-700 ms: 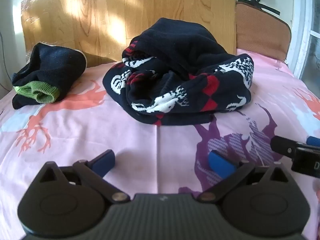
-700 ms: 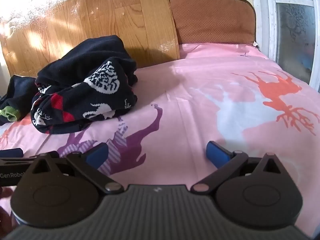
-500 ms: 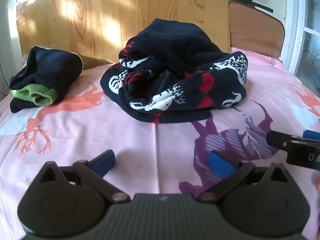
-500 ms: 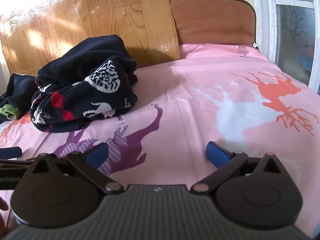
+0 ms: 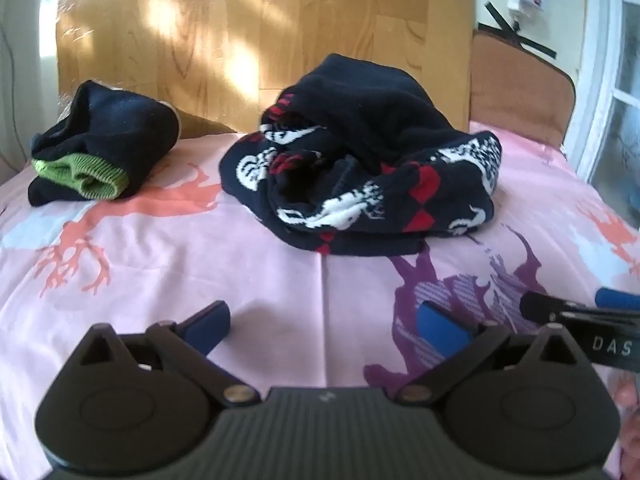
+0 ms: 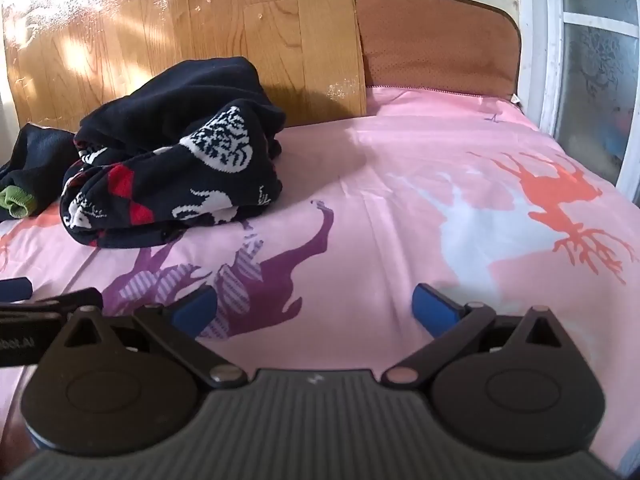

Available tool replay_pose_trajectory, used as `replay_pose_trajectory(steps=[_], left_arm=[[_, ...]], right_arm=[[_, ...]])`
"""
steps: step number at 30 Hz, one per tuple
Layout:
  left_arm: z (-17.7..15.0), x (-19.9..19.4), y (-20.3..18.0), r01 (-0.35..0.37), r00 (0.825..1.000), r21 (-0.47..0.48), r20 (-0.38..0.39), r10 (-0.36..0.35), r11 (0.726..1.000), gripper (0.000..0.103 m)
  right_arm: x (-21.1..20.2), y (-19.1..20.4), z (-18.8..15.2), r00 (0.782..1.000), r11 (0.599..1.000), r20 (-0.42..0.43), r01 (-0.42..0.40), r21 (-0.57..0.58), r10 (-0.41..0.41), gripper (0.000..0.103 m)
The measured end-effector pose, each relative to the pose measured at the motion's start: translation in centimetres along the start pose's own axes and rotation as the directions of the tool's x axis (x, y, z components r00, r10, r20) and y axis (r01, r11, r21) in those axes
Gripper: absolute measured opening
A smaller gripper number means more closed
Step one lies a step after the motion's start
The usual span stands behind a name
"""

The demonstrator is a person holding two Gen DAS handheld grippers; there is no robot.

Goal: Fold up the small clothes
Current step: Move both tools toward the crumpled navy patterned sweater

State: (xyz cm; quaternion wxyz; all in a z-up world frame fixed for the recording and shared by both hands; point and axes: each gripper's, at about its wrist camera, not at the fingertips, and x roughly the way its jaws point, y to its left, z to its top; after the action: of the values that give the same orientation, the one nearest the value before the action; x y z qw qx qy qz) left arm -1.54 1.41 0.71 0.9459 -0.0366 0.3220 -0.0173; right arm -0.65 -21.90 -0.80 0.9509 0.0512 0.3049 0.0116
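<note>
A crumpled navy sweater (image 5: 372,168) with white and red patterns lies heaped at the back of the bed; the right wrist view has this sweater (image 6: 172,176) at the left. A smaller navy garment with a green cuff (image 5: 104,148) sits to its left, seen at the edge as the green-cuffed garment (image 6: 20,184). My left gripper (image 5: 324,326) is open over bare sheet in front of the sweater, nothing between its blue pads. My right gripper (image 6: 314,306) is open too, empty, to the right of the sweater.
A pink sheet (image 6: 420,184) printed with deer covers the bed. A wooden board (image 5: 260,32) and a brown cushion (image 6: 436,40) stand behind it. A window frame (image 6: 548,60) runs along the right. The right gripper's finger (image 5: 600,320) juts in beside the left one.
The left gripper's view has swung right and pulled back a little, so both garments sit slightly farther off. The right gripper has hardly moved. Both jaws stay wide.
</note>
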Motion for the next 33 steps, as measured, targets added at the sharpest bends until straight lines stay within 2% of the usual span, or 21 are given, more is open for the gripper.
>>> replay_pose_trajectory(steps=[4,11,13,18,26,30,32,33], left_arm=[[-0.1,0.1,-0.2,-0.019,1.0,0.011,-0.006,0.019,1.0,0.103],[-0.2,0.5,-0.7,-0.05,0.998,0.056,-0.025,0.051,0.997,0.103],[-0.2,0.7,-1.2,-0.07,0.997,0.079,-0.036,0.073,0.994,0.103],[-0.1,0.8,-1.0,-0.072,0.996,0.074,-0.037,0.075,0.995,0.103],[0.1,0.3,1.2,-0.114,0.994,-0.063,-0.004,0.113,0.992,0.103],[0.2,0.3,1.4,-0.123,0.992,-0.068,-0.011,0.123,0.99,0.103],[0.2,0.4,1.3,-0.129,0.992,-0.057,-0.016,0.128,0.99,0.103],[0.2,0.4,1.2,-0.131,0.991,-0.05,-0.02,0.13,0.99,0.103]], right_arm=[[0.0,-1.1,-0.2,1.0,1.0,0.002,-0.006,0.011,0.006,0.103],[-0.2,-0.4,-0.2,1.0,1.0,0.017,-0.009,0.025,0.009,0.103],[-0.2,-0.6,-0.2,1.0,0.999,0.021,-0.018,0.028,0.017,0.103],[-0.7,0.2,-0.5,0.998,0.999,0.039,-0.053,-0.002,0.053,0.103],[-2.1,4.6,-1.9,0.988,0.983,0.027,-0.148,-0.112,0.152,0.103],[-1.9,5.9,-2.0,0.987,0.976,-0.002,-0.16,-0.148,0.161,0.103],[-1.6,5.6,-1.9,0.987,0.978,-0.018,-0.161,-0.136,0.16,0.103],[-1.3,4.9,-1.7,0.986,0.982,-0.034,-0.167,-0.089,0.165,0.103]])
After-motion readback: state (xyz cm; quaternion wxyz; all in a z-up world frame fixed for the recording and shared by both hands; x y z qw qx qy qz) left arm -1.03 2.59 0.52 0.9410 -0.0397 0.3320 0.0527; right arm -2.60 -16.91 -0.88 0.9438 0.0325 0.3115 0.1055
